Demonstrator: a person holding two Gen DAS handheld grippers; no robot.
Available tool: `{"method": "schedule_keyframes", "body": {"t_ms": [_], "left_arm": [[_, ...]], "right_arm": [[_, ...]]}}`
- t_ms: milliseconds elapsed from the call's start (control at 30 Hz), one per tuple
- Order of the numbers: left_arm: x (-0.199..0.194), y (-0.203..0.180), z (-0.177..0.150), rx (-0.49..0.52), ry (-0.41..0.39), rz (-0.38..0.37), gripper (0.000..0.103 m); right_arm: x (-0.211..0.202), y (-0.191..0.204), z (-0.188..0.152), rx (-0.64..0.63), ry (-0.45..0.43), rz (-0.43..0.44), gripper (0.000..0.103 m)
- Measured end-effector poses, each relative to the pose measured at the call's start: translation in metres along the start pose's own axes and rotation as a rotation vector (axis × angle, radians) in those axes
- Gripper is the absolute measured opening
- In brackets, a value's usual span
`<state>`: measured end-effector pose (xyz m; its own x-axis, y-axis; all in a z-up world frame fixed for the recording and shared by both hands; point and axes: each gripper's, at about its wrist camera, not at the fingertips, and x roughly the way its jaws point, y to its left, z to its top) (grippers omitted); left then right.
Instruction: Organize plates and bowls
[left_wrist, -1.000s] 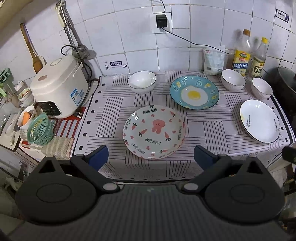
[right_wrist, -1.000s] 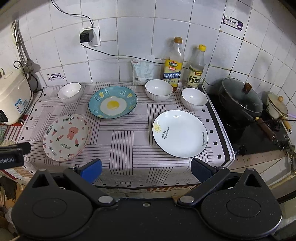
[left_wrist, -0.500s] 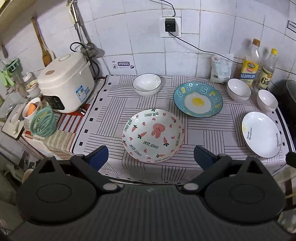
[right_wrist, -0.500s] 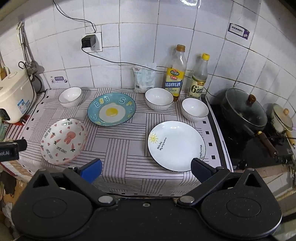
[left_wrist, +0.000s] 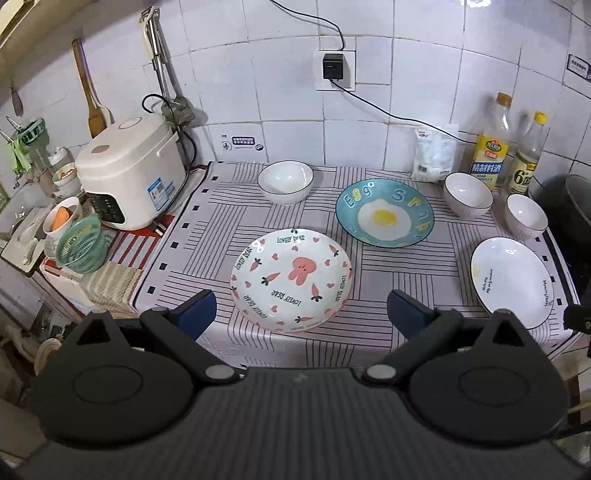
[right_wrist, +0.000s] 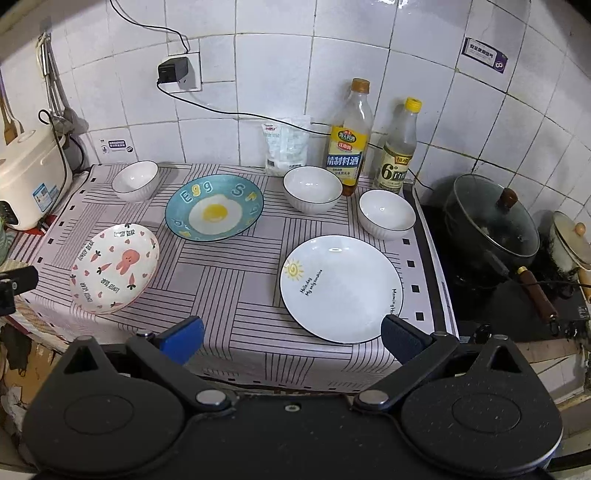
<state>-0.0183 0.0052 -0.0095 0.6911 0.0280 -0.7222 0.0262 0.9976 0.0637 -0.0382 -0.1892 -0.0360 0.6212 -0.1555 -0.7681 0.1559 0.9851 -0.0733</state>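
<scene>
Both tools are wide open w/ nothing in them: left tool (left_wrist: 301, 308) faces bunny plate (left_wrist: 291, 278), right tool (right_wrist: 291, 341) faces white plate (right_wrist: 341, 288), prob. to stack. Bowls sit spread at the back of the surface (right_wrist: 229, 291).

Left gripper (left_wrist: 301, 310): held out in the air, tilted downward, nothing between the fingers.
Left jaws: spread wide, both blue pads clear of everything.
Left fingers (left_wrist: 195, 308): one blue pad shows on the left side of the left wrist view, its partner on the right, with a broad gap between them.
Right gripper (right_wrist: 291, 338): also held in the air, angled down, carrying nothing.
Right jaws: wide apart, gripping nothing.
Right fingers (right_wrist: 183, 338): bright blue pad on the left, darker pad opposite on the right.
Cross view: a dark part of the left gripper shows at the left edge of the right wrist view.
</scene>
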Motion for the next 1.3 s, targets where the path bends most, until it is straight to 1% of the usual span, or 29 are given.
{"method": "schedule_keyframes", "body": {"t_ms": [300, 500, 600, 700, 900, 967, 1000, 1067, 1167, 1267, 1300], "left_arm": [[0.008, 0.003, -0.005, 0.000, 0.023, -0.002, 0.100], [0.010, 0.004, -0.008, 0.004, 0.052, -0.010, 0.100], [0.010, 0.002, -0.009, -0.001, 0.064, -0.022, 0.100], [0.010, -0.003, -0.005, -0.010, 0.063, -0.041, 0.098], [0.016, -0.031, 0.008, 0.008, 0.027, -0.100, 0.098], [0.023, -0.045, 0.014, 0.013, 0.014, -0.132, 0.098], [0.029, -0.052, 0.016, 0.016, 0.014, -0.142, 0.098], [0.045, -0.068, 0.019, 0.016, 0.024, -0.169, 0.098], [0.078, -0.091, 0.020, -0.010, 0.055, -0.204, 0.097], [0.113, -0.115, 0.020, -0.024, 0.086, -0.271, 0.097], [0.124, -0.124, 0.019, -0.021, 0.097, -0.288, 0.097]], "right_arm": [[0.008, 0.001, -0.010, 0.025, -0.017, -0.004, 0.103], [0.011, 0.001, -0.011, 0.025, -0.008, 0.009, 0.103], [0.012, 0.000, -0.012, 0.015, -0.018, 0.018, 0.103], [0.011, -0.004, -0.012, 0.006, -0.062, 0.046, 0.103], [0.016, -0.021, -0.013, 0.001, -0.217, 0.090, 0.103], [0.026, -0.031, -0.013, -0.009, -0.262, 0.092, 0.103], [0.033, -0.038, -0.012, -0.011, -0.269, 0.095, 0.103], [0.051, -0.054, -0.011, 0.005, -0.248, 0.122, 0.103], [0.087, -0.082, -0.013, 0.072, -0.207, 0.157, 0.101], [0.120, -0.108, -0.020, 0.123, -0.191, 0.180, 0.100], [0.132, -0.115, -0.023, 0.128, -0.189, 0.176, 0.100]]}}
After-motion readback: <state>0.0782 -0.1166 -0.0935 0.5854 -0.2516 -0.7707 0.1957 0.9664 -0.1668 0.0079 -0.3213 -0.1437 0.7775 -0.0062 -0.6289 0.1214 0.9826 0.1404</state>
